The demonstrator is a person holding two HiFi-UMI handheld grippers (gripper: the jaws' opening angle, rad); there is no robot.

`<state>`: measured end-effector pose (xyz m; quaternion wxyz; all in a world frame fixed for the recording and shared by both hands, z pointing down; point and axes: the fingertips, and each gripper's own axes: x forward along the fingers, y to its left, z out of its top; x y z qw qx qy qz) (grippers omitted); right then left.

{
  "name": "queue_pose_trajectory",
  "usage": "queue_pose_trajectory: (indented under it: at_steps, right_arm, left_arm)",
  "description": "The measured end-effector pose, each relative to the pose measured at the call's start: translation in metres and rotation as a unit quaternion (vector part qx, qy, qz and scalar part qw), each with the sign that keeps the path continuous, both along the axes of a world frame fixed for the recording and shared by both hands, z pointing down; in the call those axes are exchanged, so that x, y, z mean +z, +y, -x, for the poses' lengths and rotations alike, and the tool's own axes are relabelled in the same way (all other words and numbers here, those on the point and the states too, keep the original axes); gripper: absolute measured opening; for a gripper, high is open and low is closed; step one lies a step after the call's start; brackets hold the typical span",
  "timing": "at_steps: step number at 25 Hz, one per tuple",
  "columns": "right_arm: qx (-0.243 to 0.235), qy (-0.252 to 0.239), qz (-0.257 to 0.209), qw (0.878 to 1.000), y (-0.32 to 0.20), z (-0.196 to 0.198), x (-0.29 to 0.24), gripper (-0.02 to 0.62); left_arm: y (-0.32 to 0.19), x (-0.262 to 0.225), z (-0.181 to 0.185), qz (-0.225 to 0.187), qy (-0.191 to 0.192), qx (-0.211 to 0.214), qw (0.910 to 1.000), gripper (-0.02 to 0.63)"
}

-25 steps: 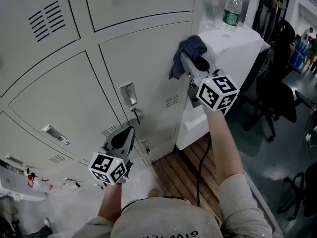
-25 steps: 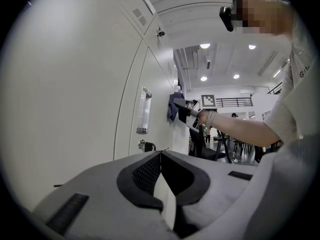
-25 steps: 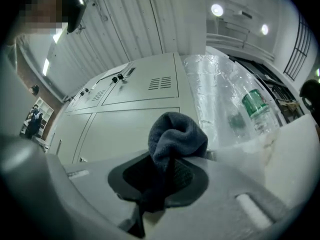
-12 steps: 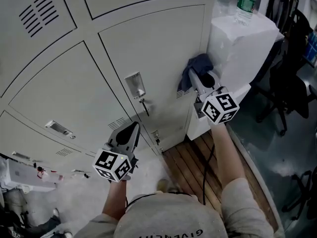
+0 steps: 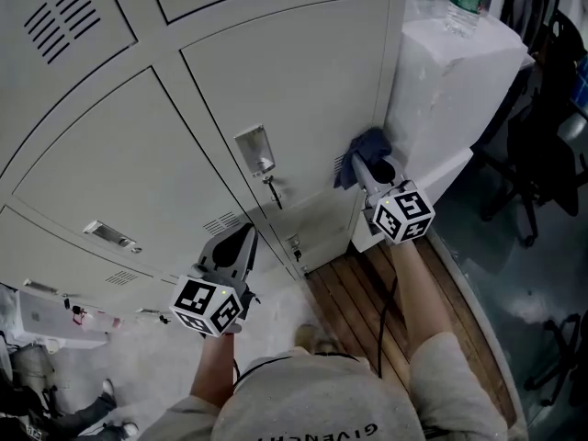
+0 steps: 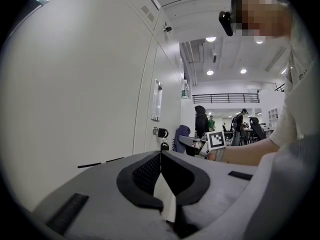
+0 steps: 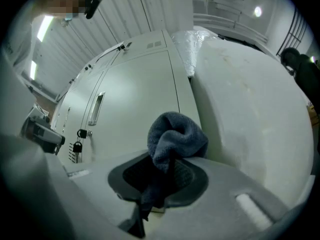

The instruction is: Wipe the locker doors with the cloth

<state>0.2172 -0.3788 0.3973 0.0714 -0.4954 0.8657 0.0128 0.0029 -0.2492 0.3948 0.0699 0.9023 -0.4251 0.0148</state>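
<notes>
The blue cloth (image 5: 366, 143) is pinched in the right gripper (image 5: 364, 160). In the right gripper view, the gripper (image 7: 165, 176) is closed tight on the cloth (image 7: 175, 136). A soft bunch of it puffs out past the tips, and a thin tail hangs back between the jaws. The bunch presses on the grey locker door (image 5: 276, 90), at the door's right edge. A second ago the cloth was higher up on this door. Now it has slid down to the little slots low on the door.

Just right of this gripper stands a big white box (image 5: 450, 72), very near the cloth. A water bottle (image 5: 464, 3) stands on top of the box, far past the gripper's tips. Left of the gripper, on the same door, are a metal handle (image 5: 255, 150) and a small padlock (image 7: 77, 146) under it.

The left gripper (image 5: 237, 246) is lower down and well to the left of the right one. It is about where it was a second ago. In the left gripper view, its tips (image 6: 161, 156) are closed together and hold nothing. They point along the lockers, close to a door but not touching it. Brown wooden boards (image 5: 349, 292) lie on the floor below the right gripper.
</notes>
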Motion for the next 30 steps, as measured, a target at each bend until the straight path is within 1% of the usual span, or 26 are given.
queue_pose_trajectory:
  at_steps: [5, 9, 11, 14, 17, 19, 23, 26, 30]
  right_arm:
    - [0.007, 0.004, 0.030, 1.000, 0.000, -0.001, 0.029, 0.057]
    - [0.012, 0.007, 0.048, 0.999, -0.001, -0.001, 0.045, 0.057]
    - [0.013, 0.011, 0.068, 0.998, -0.002, -0.001, 0.058, 0.057]
    - [0.024, 0.018, 0.110, 0.993, -0.002, -0.008, 0.084, 0.057]
    - [0.041, 0.048, 0.138, 0.988, 0.010, -0.018, 0.097, 0.057]
    - [0.044, 0.066, 0.133, 0.988, 0.025, -0.022, 0.091, 0.057]
    - [0.028, 0.091, 0.086, 0.992, 0.062, -0.019, 0.055, 0.057]
    - [0.011, 0.081, 0.059, 0.995, 0.092, -0.012, 0.026, 0.057]
    - [-0.018, 0.067, 0.046, 0.997, 0.127, 0.007, 0.008, 0.058]
  left_arm:
    - [0.002, 0.002, 0.008, 0.012, 0.028, -0.006, 0.9995, -0.002]
    - [0.006, 0.002, 0.020, 0.012, 0.032, -0.019, 0.9992, -0.002]
    - [0.009, 0.002, 0.028, 0.012, 0.036, -0.030, 0.9988, -0.002]
    - [0.014, 0.002, 0.041, 0.010, 0.040, -0.045, 0.9981, -0.002]
    - [0.019, 0.004, 0.056, 0.008, 0.040, -0.063, 0.9971, -0.002]
    - [0.022, 0.006, 0.067, 0.008, 0.039, -0.077, 0.9962, -0.002]
    - [0.026, 0.008, 0.079, 0.002, 0.042, -0.095, 0.9946, -0.002]
    - [0.030, 0.003, 0.081, -0.012, 0.044, -0.095, 0.9944, -0.002]
    - [0.035, -0.002, 0.077, -0.029, 0.032, -0.083, 0.9956, -0.002]
